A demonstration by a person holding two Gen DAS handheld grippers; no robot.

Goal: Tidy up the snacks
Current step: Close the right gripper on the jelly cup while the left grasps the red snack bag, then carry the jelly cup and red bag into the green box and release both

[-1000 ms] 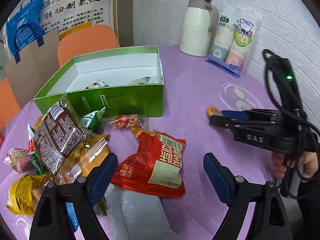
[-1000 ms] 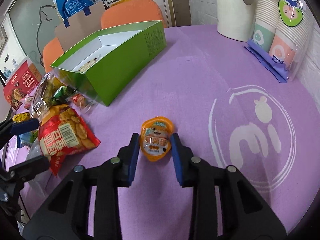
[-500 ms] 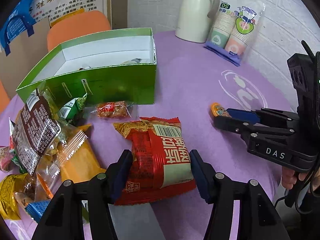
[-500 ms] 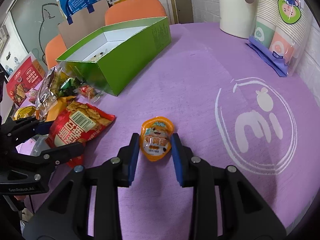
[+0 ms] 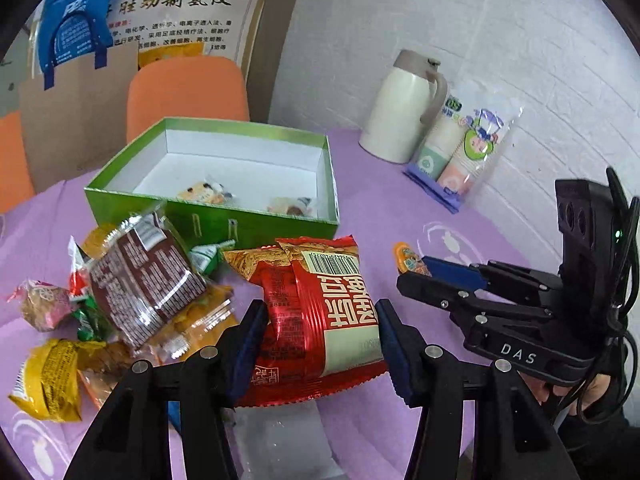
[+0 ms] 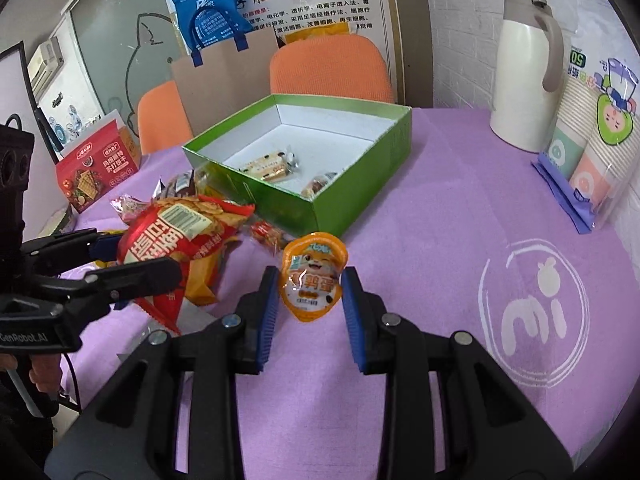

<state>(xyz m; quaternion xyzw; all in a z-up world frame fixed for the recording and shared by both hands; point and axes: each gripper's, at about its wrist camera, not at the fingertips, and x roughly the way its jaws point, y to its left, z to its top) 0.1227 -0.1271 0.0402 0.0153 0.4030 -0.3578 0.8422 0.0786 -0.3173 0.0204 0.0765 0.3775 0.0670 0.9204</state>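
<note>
My left gripper clamps the red bag; my right gripper clamps the orange cup. Both are held aloft near the green box. Risks: the slick bag slips free; both grippers collide over the box.

Left tool has its 2 blue pads pressed against the sides of a red packet, lifted off the worktop. Right tool clamps an orange cup between its pads, raised too. Both point forward, side by side.
</note>
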